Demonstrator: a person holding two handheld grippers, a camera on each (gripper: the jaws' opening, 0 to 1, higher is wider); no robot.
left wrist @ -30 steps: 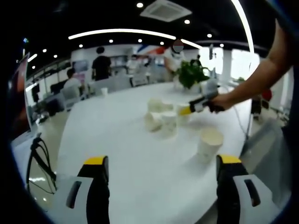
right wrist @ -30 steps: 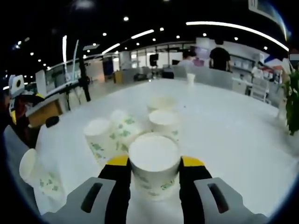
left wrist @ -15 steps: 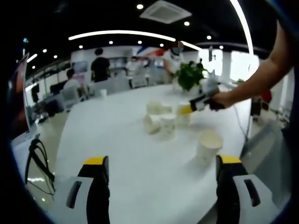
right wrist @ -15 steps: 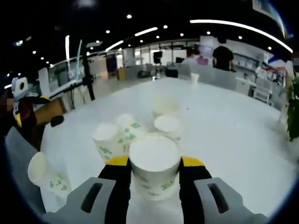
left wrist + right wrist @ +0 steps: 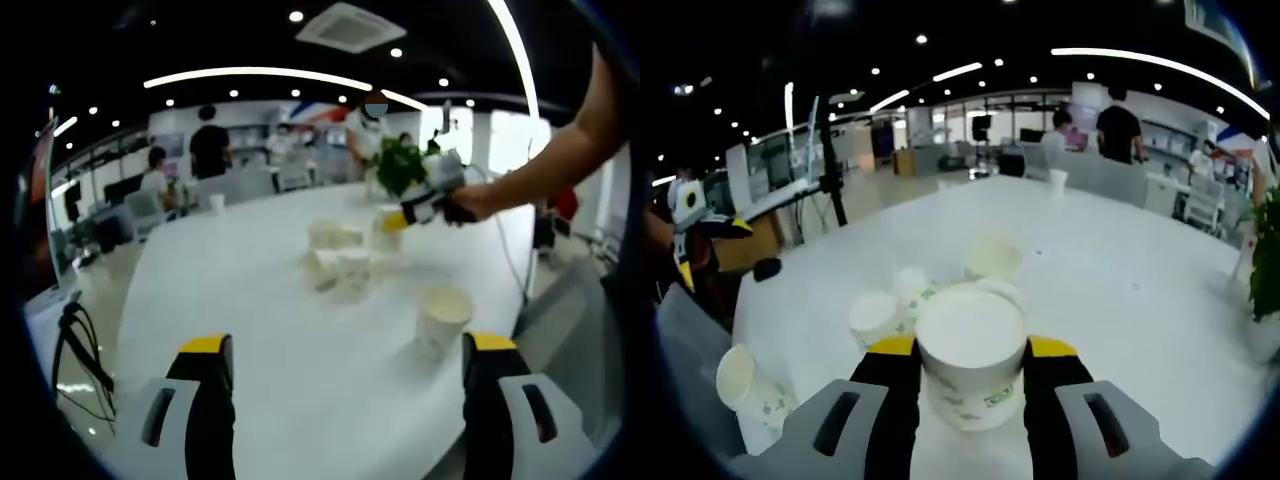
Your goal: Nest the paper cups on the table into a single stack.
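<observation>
White paper cup (image 5: 971,362) sits clamped in the right gripper (image 5: 971,372) jaws at lower centre, raised for nesting; left gripper (image 5: 343,372) jaws stand wide, empty.

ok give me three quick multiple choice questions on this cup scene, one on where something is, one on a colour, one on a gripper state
1. Where does the lone upright cup stand in the left gripper view?
A. near the table edge, apart from the cluster
B. inside the cluster
C. on the floor

2. What colour are the tips of the left gripper?
A. red
B. yellow
C. blue

3. What is the right gripper doing?
A. hanging open with nothing in it
B. shut on the potted plant
C. shut on a paper cup

Answers: 1 A, it stands alone near the edge of the white table, with bare table between it and the cup cluster. 2 B, both jaws end in yellow caps. 3 C, the held cup sits clamped between the two jaws, above the cluster.
</observation>
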